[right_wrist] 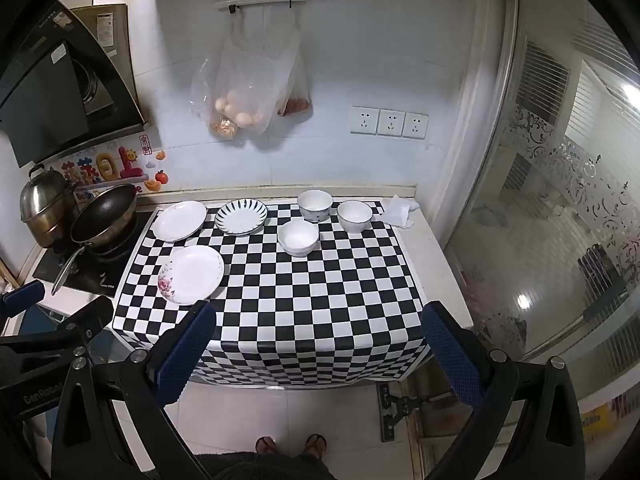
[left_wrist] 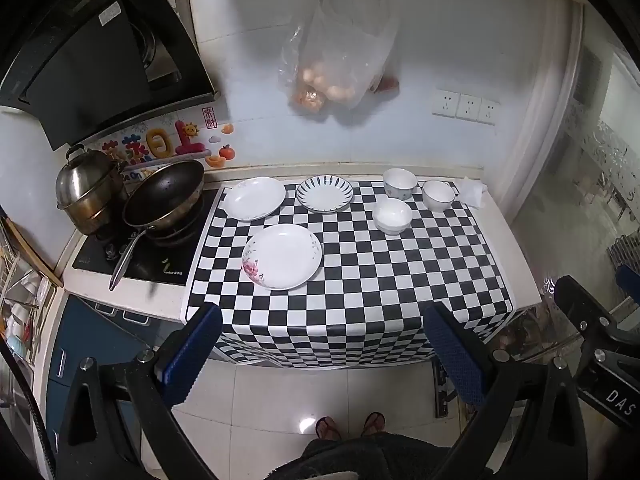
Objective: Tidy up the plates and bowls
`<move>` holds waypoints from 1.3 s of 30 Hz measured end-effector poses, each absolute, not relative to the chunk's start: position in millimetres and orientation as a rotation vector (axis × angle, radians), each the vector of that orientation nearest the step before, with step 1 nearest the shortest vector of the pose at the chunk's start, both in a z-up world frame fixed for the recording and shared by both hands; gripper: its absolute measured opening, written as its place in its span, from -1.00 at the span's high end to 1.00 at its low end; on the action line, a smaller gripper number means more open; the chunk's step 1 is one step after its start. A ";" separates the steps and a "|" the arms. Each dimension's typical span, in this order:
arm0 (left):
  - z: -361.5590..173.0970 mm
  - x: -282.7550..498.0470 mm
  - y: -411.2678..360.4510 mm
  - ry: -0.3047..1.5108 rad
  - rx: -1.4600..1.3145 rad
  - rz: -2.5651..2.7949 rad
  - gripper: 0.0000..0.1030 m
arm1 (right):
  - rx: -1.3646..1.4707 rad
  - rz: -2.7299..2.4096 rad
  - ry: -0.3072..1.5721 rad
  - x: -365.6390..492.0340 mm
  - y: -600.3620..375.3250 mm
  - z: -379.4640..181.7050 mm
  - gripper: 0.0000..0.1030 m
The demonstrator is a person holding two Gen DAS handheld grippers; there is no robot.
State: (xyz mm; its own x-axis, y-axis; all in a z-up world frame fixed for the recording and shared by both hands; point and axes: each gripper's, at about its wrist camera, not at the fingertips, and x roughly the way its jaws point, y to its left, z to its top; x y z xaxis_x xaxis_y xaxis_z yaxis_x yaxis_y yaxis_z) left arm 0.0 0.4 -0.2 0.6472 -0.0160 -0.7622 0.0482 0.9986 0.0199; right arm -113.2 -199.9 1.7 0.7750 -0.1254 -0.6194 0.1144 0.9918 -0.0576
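Three plates lie on the checkered cloth (left_wrist: 360, 280): a flowered white plate (left_wrist: 282, 256) nearest, a plain white plate (left_wrist: 254, 198) at the back left, a striped plate (left_wrist: 325, 194) beside it. Three white bowls stand to the right: a front bowl (left_wrist: 392, 216), a patterned back bowl (left_wrist: 400, 183), a rimmed bowl (left_wrist: 439, 195). The right wrist view shows the same plates (right_wrist: 191, 274) (right_wrist: 179, 221) (right_wrist: 241, 216) and bowls (right_wrist: 299, 237) (right_wrist: 315, 205) (right_wrist: 354, 216). My left gripper (left_wrist: 322, 352) and right gripper (right_wrist: 318, 354) are open and empty, held off the counter's front edge.
A wok (left_wrist: 162, 200) and a steel steamer pot (left_wrist: 86, 192) sit on the stove at the left. A crumpled tissue (left_wrist: 472, 194) lies at the back right corner. Plastic bags of eggs (left_wrist: 336, 64) hang on the wall. A glass partition (right_wrist: 560, 200) stands at the right.
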 end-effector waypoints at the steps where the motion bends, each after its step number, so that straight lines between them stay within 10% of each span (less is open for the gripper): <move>1: -0.3 0.0 0.5 0.866 0.040 -0.039 -1.00 | -0.015 -0.129 0.679 -113.0 -200.3 1.6 -1.00; 39: 2.3 13.5 -12.5 0.864 0.044 -0.031 -1.00 | -0.010 -0.136 0.694 -99.7 -210.2 -6.4 -1.00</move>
